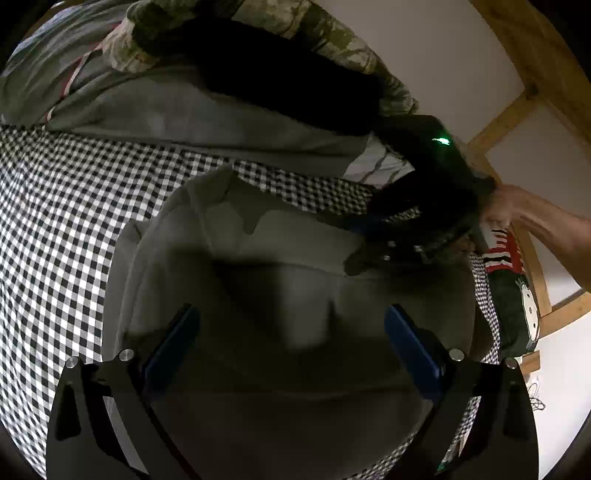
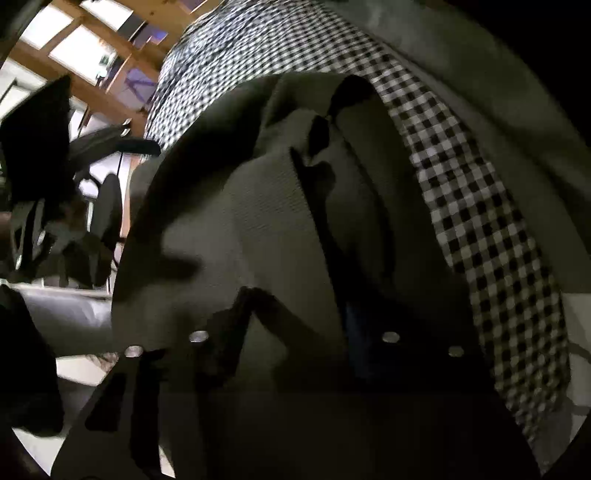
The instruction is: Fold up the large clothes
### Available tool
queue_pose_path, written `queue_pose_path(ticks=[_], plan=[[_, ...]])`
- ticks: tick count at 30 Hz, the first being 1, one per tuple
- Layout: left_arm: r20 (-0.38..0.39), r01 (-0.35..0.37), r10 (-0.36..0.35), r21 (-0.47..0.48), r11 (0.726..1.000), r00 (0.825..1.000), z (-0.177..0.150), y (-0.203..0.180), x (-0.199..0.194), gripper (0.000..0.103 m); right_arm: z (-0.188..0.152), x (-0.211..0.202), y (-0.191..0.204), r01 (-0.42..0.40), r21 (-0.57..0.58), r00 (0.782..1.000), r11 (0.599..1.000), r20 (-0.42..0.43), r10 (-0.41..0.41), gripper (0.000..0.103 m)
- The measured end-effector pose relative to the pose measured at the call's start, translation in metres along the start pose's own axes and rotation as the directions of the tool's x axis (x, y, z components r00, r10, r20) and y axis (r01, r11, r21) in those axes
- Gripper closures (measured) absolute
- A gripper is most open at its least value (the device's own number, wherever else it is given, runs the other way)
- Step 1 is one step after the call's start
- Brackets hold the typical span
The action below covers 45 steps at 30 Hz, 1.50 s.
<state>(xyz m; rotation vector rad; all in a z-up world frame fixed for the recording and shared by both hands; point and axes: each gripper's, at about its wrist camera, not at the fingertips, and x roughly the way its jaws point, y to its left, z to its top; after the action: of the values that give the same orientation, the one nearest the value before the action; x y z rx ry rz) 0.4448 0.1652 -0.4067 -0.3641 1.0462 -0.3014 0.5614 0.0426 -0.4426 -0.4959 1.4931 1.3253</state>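
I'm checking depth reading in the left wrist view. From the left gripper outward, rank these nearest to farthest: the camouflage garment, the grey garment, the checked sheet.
1. Grey garment: directly under the open left gripper.
2. Checked sheet: beneath and around the garment, spreading left.
3. Camouflage garment: farthest, at the top by the wall.

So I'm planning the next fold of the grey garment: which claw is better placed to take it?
Probably right: the right claw sits amid folds of the grey garment; the left claw hangs open above it.
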Motion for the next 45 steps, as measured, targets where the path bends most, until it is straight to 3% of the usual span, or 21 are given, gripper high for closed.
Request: queue_pose_path(ticks=[2, 4, 6, 9, 11, 13, 15, 21, 23, 25, 28, 30, 34, 36, 40, 41, 42, 44, 45], plan=[[-0.006, 0.0, 0.0, -0.016, 1.0, 1.0, -0.002, -0.001, 0.0, 0.004, -0.003, -0.001, 0.001, 0.021, -0.008, 1.0, 1.0, -0.01, -0.021, 0.064], [-0.008, 0.002, -0.002, -0.015, 1.0, 1.0, -0.001, -0.001, 0.003, 0.004, -0.006, -0.009, 0.0, 0.038, -0.005, 0.999, 0.999, 0.024, -0.038, 0.085], [-0.009, -0.004, 0.004, -0.001, 1.0, 1.0, 0.0, -0.003, 0.006, 0.004, -0.007, -0.021, 0.0, 0.048, -0.013, 0.996, 0.999, 0.08, -0.047, 0.095], [-0.005, -0.005, 0.005, 0.012, 1.0, 1.0, 0.003, -0.007, 0.008, 0.004, -0.008, -0.034, 0.001, 0.022, -0.012, 0.99, 1.0, 0.141, -0.02, 0.099], [-0.009, -0.006, 0.006, 0.01, 1.0, 1.0, 0.005, -0.008, 0.012, 0.004, -0.006, -0.029, 0.002, -0.038, -0.002, 0.994, 0.999, 0.103, 0.038, 0.099], [-0.013, -0.002, 0.002, 0.0, 1.0, 1.0, 0.008, -0.007, 0.016, 0.004, -0.002, -0.006, 0.004, -0.033, -0.002, 0.999, 0.999, 0.012, 0.033, 0.099], [-0.008, 0.006, -0.006, -0.006, 1.0, 1.0, 0.011, -0.006, 0.022, 0.004, -0.003, 0.009, 0.005, -0.039, 0.005, 0.999, 0.999, -0.023, 0.039, 0.099], [-0.052, -0.039, 0.043, 0.082, 0.996, 0.998, 0.025, -0.014, 0.047, 0.005, -0.011, 0.0, -0.009, -0.064, 0.041, 0.994, 0.997, 0.091, 0.06, 0.1], [-0.057, -0.05, 0.057, 0.114, 0.992, 0.997, 0.034, -0.016, 0.06, 0.005, -0.015, -0.017, -0.013, -0.073, 0.063, 0.983, 0.995, 0.176, 0.061, 0.101], [-0.078, -0.023, 0.029, 0.079, 0.997, 0.997, 0.048, -0.011, 0.075, 0.005, -0.018, -0.039, -0.02, -0.091, 0.096, 0.959, 0.991, 0.276, 0.061, 0.101], [-0.065, -0.027, 0.03, 0.045, 0.999, 0.997, 0.061, -0.008, 0.081, 0.005, -0.019, -0.06, -0.029, -0.085, 0.121, 0.937, 0.989, 0.347, 0.038, 0.101], [-0.052, -0.058, 0.061, 0.046, 0.997, 0.997, 0.068, -0.01, 0.082, 0.005, -0.015, -0.059, -0.031, -0.043, 0.126, 0.944, 0.991, 0.329, -0.001, 0.101], [-0.048, -0.119, 0.121, 0.036, 0.992, 0.992, 0.073, -0.007, 0.088, 0.005, -0.007, -0.009, -0.034, 0.1, 0.131, 0.974, 0.986, 0.189, -0.124, 0.101], [-0.045, -0.161, 0.163, 0.05, 0.986, 0.986, 0.072, -0.007, 0.093, 0.005, -0.007, 0.012, -0.033, 0.126, 0.141, 0.971, 0.982, 0.186, -0.151, 0.101], [-0.025, -0.211, 0.214, 0.086, 0.974, 0.976, 0.076, -0.003, 0.095, 0.005, -0.021, 0.008, -0.037, 0.124, 0.219, 0.949, 0.968, 0.258, -0.18, 0.1], [-0.02, -0.201, 0.204, 0.094, 0.975, 0.979, 0.08, -0.003, 0.095, 0.005, -0.026, 0.002, -0.034, 0.118, 0.225, 0.944, 0.967, 0.278, -0.18, 0.099], [-0.026, -0.186, 0.189, 0.099, 0.978, 0.982, 0.081, -0.002, 0.097, 0.005, -0.03, -0.008, -0.032, 0.114, 0.233, 0.938, 0.966, 0.297, -0.182, 0.089], [-0.11, -0.168, 0.182, 0.126, 0.978, 0.977, 0.082, 0.004, 0.121, 0.005, -0.041, -0.045, -0.03, 0.149, 0.3, 0.895, 0.942, 0.365, -0.257, 0.061], [-0.137, -0.184, 0.202, 0.134, 0.974, 0.97, 0.08, 0.007, 0.131, 0.005, -0.053, -0.071, -0.031, 0.157, 0.347, 0.866, 0.925, 0.402, -0.298, 0.027]])
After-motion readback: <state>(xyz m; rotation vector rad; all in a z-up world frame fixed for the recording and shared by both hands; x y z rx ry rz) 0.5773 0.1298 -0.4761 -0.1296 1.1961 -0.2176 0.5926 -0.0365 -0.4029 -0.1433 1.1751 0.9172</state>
